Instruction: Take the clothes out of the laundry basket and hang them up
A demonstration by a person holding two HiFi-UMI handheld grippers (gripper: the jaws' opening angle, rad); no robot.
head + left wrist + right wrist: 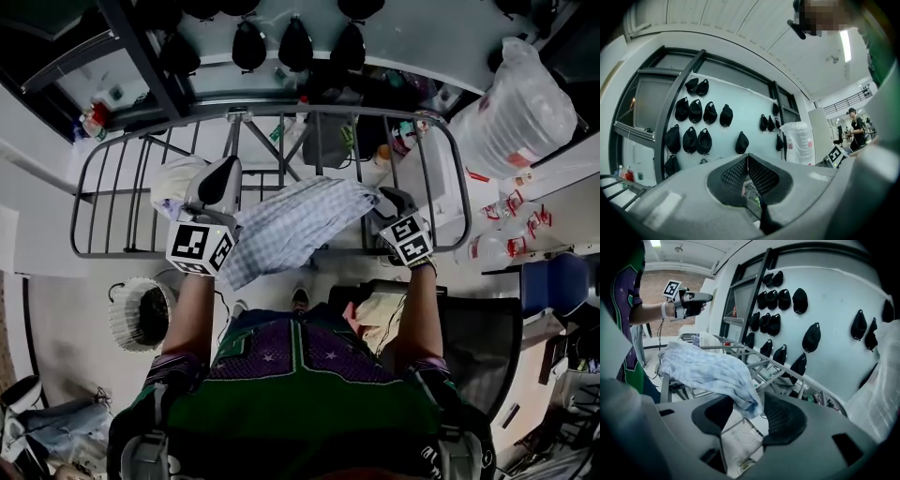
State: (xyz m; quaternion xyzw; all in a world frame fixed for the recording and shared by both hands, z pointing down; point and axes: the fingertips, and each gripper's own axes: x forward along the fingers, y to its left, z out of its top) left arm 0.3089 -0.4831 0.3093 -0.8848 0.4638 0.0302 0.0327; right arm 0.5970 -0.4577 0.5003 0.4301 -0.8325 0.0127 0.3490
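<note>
Draping the rack [272, 111] — checked cloth [291, 225], corner at gaping right gripper [750, 414].

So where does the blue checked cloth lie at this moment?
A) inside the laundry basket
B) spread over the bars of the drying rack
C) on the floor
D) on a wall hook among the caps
B: the head view shows the cloth spread across the bars of the rack, and the right gripper view shows it draped there too.

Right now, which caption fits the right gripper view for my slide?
Right gripper open around a corner of checked cloth draped over the rack.
</note>
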